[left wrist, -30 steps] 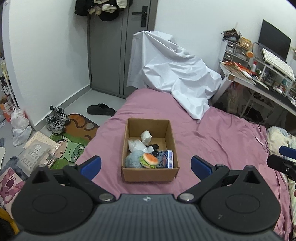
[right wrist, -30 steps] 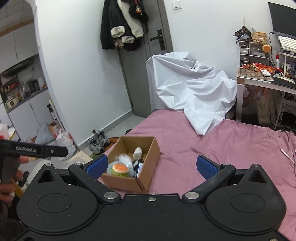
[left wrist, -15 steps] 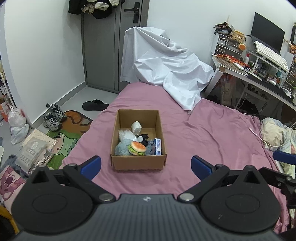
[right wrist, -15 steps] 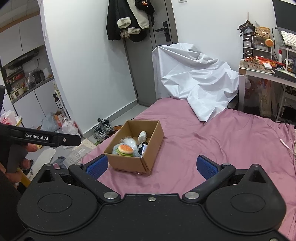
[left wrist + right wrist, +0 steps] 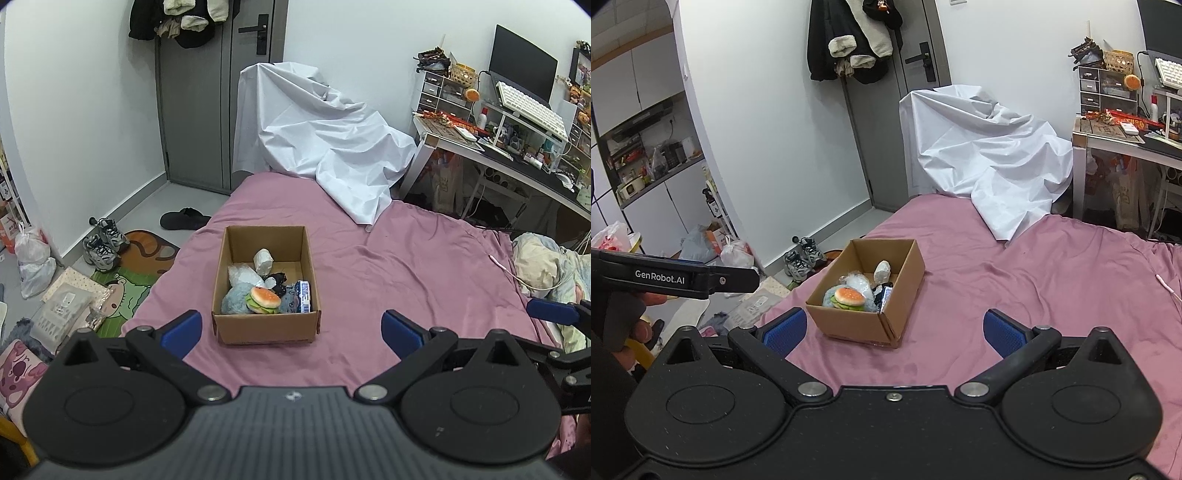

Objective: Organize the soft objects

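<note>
A brown cardboard box [image 5: 266,326] [image 5: 849,325] sits on the pink bed. Inside lie several soft items: a burger plush [image 5: 264,300] [image 5: 848,298], a grey-blue plush [image 5: 235,302], a clear plastic bag [image 5: 240,275], a white wrapped lump [image 5: 263,260] [image 5: 882,271] and a blue-white packet [image 5: 304,296]. My left gripper [image 5: 291,330] hangs open and empty, short of the box's near wall. Right of the box, my right gripper [image 5: 894,330] is also open and empty; one of its blue fingers [image 5: 550,312] shows at the left wrist view's right edge.
A white sheet [image 5: 325,147] is draped at the bed's far end. The desk [image 5: 491,147] stands at the right, a pillow [image 5: 546,266] beside it. Shoes [image 5: 103,243], a slipper [image 5: 184,220], a mat and bags lie on the floor left of the bed.
Both grippers have drawn back and risen from the box, which now looks smaller and farther. Both stay open; the box contents have not moved.
</note>
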The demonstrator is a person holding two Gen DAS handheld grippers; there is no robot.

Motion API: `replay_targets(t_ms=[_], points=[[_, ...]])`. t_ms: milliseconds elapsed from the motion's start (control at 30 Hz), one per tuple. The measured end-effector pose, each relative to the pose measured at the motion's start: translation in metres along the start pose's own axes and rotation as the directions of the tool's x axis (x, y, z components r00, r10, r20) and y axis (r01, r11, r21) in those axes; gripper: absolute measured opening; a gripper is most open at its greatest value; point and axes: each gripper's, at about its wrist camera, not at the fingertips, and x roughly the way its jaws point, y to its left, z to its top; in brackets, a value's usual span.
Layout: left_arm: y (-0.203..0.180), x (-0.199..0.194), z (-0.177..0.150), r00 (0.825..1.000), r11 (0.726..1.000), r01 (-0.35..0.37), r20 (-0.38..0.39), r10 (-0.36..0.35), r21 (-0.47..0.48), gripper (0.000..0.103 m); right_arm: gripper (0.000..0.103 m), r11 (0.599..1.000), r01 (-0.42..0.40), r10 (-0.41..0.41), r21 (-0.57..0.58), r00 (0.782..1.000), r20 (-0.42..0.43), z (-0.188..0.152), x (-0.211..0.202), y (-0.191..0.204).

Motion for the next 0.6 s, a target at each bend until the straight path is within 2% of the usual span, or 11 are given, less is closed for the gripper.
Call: replay_targets(t_ms=[600], points=[[-0.0009, 0.0002, 0.0022, 1.0, 1.0, 0.0, -0.002, 0.0, 0.005, 0.102, 0.103, 1.0, 0.003, -0.003, 0.004, 1.0, 0.012, 0.0006, 0.0001, -0.0015]])
